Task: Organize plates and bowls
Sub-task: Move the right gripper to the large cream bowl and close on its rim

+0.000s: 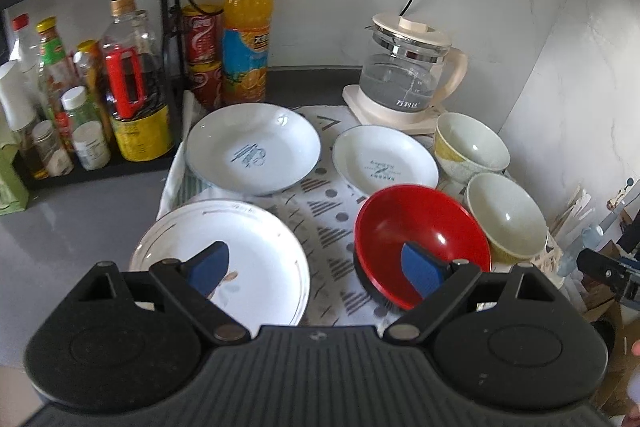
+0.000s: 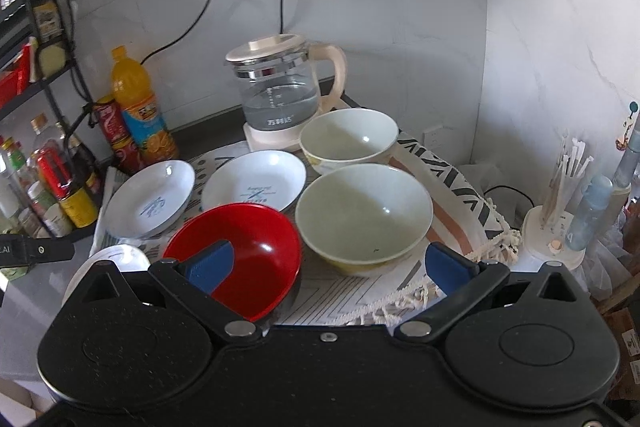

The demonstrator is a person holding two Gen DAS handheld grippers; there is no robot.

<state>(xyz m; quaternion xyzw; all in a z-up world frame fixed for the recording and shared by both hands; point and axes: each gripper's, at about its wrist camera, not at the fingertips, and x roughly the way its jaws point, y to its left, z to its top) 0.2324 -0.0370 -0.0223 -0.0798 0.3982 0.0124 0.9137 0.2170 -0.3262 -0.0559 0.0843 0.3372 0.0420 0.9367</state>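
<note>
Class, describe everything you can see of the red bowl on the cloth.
The red bowl is glossy, plastic-looking, red inside with a dark outer underside. It is empty and sits tilted on the patterned cloth, beside the nearer cream bowl and in front of a small white plate. Neither gripper holds it.

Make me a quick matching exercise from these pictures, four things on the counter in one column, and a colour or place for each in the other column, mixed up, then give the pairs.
Things:
1. near bowl
2. kettle
3. juice bottle
4. nearest plate

Descriptions:
A. orange, beside the red cans
B. red inside
C. glass, on a cream base at the back
D. white, under the left gripper

Pairs: 1-B, 2-C, 3-A, 4-D
</note>
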